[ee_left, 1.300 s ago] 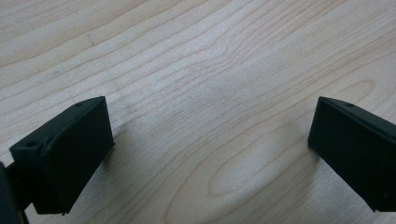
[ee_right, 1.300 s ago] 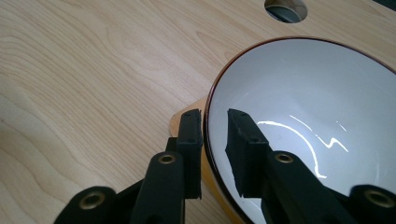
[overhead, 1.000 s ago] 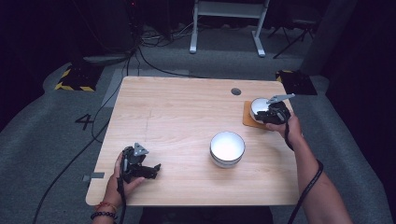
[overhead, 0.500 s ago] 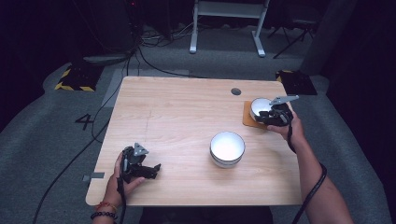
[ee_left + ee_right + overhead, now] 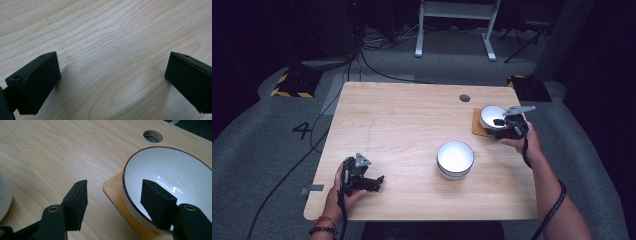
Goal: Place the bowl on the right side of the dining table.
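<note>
Right gripper [image 5: 113, 202] straddles the bowl [image 5: 172, 175] rim on its mat [image 5: 117, 190], jaws apart, apparently about to clamp; left gripper [image 5: 110, 82] idles, spread wide

A white bowl with a thin dark rim [image 5: 172, 177] sits upright on a small tan wooden coaster [image 5: 117, 192] near the table's far right edge. The right gripper [image 5: 113, 195] straddles its near wall, one jaw inside, the other outside and clear of it. A second white bowl [image 5: 455, 159], upright, stands between the two grippers, well apart from the left gripper [image 5: 362, 177].
</note>
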Demonstrator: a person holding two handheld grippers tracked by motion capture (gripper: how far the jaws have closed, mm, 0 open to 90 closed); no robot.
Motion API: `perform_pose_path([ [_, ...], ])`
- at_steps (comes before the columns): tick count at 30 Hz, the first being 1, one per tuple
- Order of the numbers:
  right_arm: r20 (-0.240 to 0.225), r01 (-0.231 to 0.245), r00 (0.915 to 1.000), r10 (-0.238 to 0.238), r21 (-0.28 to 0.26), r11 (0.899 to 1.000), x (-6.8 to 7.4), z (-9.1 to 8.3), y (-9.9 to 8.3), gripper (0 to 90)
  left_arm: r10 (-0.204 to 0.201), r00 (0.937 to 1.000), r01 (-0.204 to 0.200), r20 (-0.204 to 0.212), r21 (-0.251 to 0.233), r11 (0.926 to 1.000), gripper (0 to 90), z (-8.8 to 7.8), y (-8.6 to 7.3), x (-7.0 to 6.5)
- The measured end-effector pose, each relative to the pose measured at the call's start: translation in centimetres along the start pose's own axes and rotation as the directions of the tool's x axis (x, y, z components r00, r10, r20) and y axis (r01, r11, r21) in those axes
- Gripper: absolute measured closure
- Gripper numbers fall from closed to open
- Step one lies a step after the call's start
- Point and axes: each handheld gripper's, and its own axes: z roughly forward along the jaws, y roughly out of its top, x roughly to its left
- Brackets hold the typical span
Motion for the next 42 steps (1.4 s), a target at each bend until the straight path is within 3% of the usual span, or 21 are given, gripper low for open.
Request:
perform_pose_path([
  [10,0.048,0.030,0.9984,-0.030,0.013,0.999,0.9,-0.4,0.0,26.9,0.001,1.0000,-0.001,-0.001,0.000,1.0000,0.0,0.0,0.0,0.0],
  [23,0.009,0.105,0.9944,-0.106,0.033,0.994,2.7,-1.0,-0.2,28.4,0.001,1.0000,-0.001,-0.001,0.000,1.0000,0.1,0.0,0.0,0.0],
  [29,0.012,0.091,0.9958,-0.091,0.025,0.996,3.3,-1.3,-0.6,28.2,0.000,1.0000,0.000,0.000,0.000,1.0000,0.1,0.0,0.0,0.0],
  [42,0.012,0.118,0.9928,-0.119,0.042,0.992,4.1,-2.4,-1.2,28.8,0.001,1.0000,-0.001,-0.001,0.000,1.0000,0.1,0.0,0.0,0.0],
])
